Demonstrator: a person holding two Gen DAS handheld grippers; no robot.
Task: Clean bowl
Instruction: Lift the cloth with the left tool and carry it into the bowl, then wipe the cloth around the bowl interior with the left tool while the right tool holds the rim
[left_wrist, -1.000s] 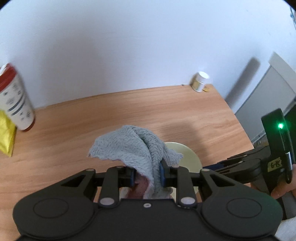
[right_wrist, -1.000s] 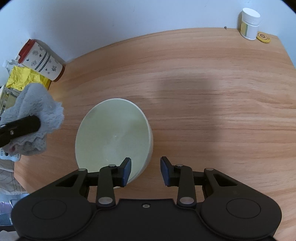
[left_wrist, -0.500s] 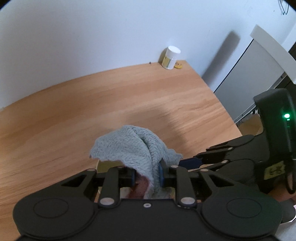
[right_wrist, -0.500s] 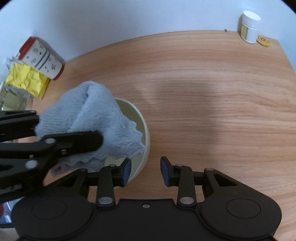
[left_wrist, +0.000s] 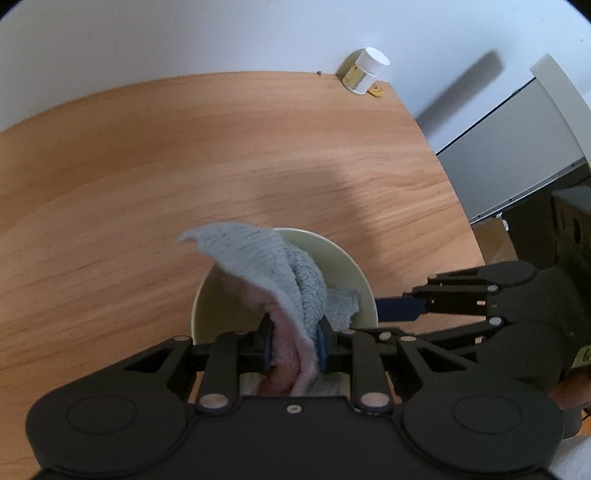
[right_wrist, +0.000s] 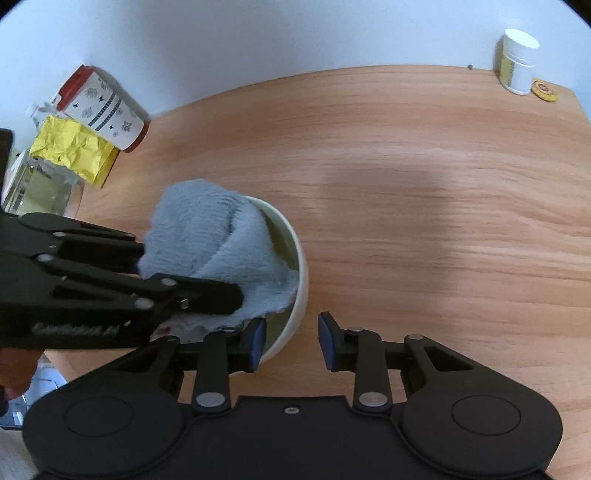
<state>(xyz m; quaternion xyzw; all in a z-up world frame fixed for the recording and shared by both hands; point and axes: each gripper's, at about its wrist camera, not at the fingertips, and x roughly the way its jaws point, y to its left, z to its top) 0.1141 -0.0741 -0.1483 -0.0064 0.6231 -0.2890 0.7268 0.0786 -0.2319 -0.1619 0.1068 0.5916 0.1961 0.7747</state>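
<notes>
The bowl (right_wrist: 295, 280) sits on the table (right_wrist: 424, 192) near its front edge. A cloth (right_wrist: 214, 236) lies in the bowl. Far behind the bowl to the right stands a jar (right_wrist: 517, 61); behind it to the left, a cup (right_wrist: 103, 107).

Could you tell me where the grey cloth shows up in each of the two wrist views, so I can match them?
Left wrist: the cloth is at lower centre, clamped in the left gripper, over the bowl.
Right wrist: the cloth is at centre left, draped into the bowl.
Shared landmark: the white jar at the table's far corner.
</notes>
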